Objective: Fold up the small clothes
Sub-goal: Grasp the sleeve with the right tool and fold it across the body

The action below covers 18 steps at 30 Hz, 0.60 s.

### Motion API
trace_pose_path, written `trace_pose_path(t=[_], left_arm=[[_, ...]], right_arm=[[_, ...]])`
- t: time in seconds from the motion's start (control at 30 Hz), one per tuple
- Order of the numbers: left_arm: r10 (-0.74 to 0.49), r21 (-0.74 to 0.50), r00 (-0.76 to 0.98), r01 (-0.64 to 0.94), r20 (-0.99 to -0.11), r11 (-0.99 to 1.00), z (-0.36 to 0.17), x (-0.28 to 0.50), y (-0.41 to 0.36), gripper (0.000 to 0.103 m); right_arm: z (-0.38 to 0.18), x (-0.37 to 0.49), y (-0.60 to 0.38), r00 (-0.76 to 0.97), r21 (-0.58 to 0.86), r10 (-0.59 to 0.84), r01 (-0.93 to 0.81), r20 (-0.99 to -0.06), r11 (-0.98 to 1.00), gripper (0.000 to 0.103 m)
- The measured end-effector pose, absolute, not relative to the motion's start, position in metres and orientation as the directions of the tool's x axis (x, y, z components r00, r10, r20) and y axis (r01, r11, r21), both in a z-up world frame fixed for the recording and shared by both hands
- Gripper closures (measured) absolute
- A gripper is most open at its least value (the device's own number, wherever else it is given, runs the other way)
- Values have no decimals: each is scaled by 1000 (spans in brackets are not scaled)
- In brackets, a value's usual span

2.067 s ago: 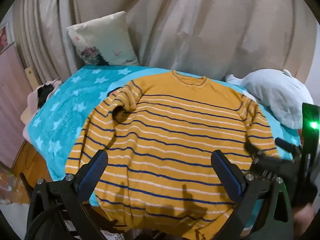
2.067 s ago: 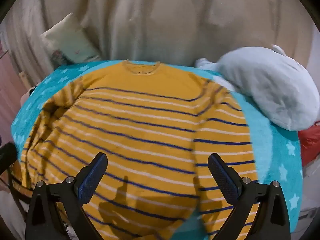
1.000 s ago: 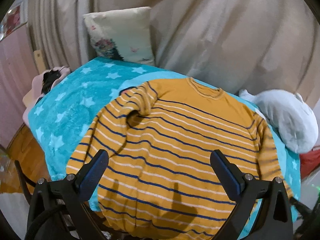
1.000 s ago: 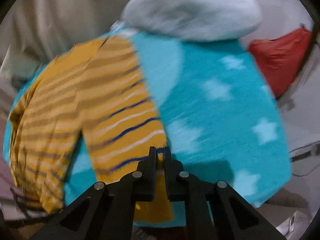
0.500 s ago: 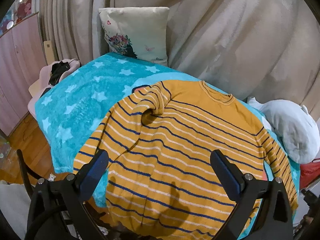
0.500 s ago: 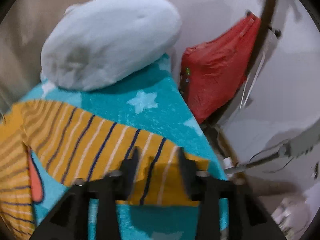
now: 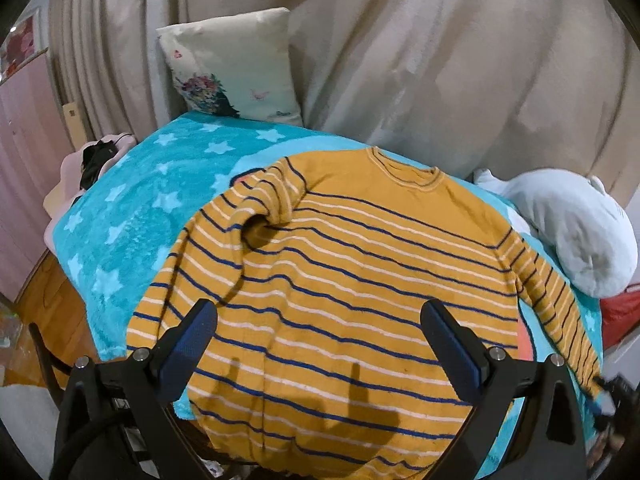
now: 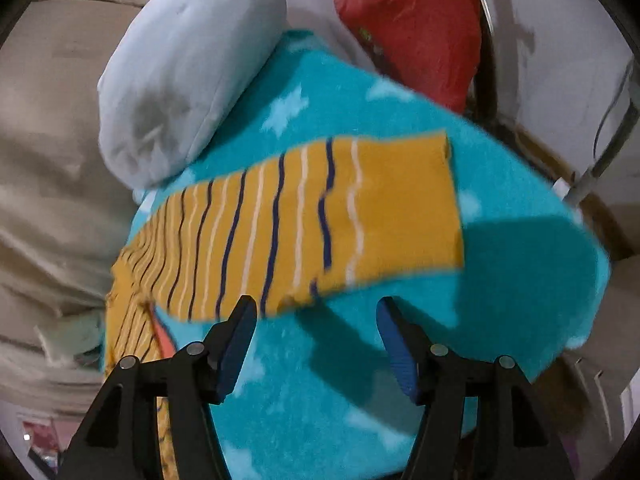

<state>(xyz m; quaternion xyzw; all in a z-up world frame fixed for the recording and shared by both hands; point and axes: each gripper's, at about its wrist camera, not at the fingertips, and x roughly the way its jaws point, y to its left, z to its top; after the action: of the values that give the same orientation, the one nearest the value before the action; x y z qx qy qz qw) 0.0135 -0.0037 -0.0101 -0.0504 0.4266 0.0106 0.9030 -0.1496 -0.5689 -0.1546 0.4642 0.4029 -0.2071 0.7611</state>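
A mustard-yellow sweater [image 7: 340, 280] with navy and white stripes lies front-up on a teal star blanket [image 7: 132, 208]. Its left sleeve [image 7: 260, 204] is bunched and folded onto the chest. Its right sleeve [image 8: 320, 220] lies stretched out flat across the blanket [image 8: 520, 248] toward the bed's right edge. My left gripper [image 7: 320, 344] is open and empty, held above the sweater's hem. My right gripper [image 8: 316, 336] is open and empty, just in front of the right sleeve's lower edge, near its cuff.
A floral cushion [image 7: 236, 76] leans on the beige curtain [image 7: 440, 60] at the back. A pale blue plush pillow [image 7: 576, 232] lies at the right, also in the right wrist view [image 8: 184, 76]. A red bag [image 8: 416, 24] stands beyond the bed. Pink and black clothes [image 7: 92, 156] lie at the left edge.
My right gripper, shut on the right sleeve's cuff a second ago, pulled the sleeve out to the right, then opened and let it go. The left gripper lifted and stayed open.
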Motion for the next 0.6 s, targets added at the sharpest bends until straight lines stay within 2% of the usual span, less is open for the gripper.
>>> trace_pose_path(t=[0.07, 0.1, 0.17, 0.3, 0.43, 0.6], left_arm=[[-28, -81, 627, -56, -778, 995, -12, 13, -5, 1], [-26, -80, 625, -58, -780, 995, -12, 13, -4, 1], [-16, -79, 629, -73, -778, 994, -11, 12, 1, 1], [27, -86, 641, -144, -767, 986, -7, 11, 21, 1], [63, -102, 635, -220, -770, 970, -7, 13, 44, 1], [103, -92, 625, -272, -774, 958, -11, 7, 62, 1]], right_arm=[[-156, -144, -576, 590, 535, 29, 711, -807, 457, 36], [-156, -142, -580, 592, 534, 14, 717, -806, 447, 39], [-157, -135, -586, 581, 530, 25, 723, -814, 443, 93], [-125, -134, -594, 590, 477, -72, 713, -804, 513, 96], [-67, -114, -590, 647, 433, -162, 654, -745, 620, 96], [-23, -52, -548, 709, 393, -94, 491, -699, 777, 96]])
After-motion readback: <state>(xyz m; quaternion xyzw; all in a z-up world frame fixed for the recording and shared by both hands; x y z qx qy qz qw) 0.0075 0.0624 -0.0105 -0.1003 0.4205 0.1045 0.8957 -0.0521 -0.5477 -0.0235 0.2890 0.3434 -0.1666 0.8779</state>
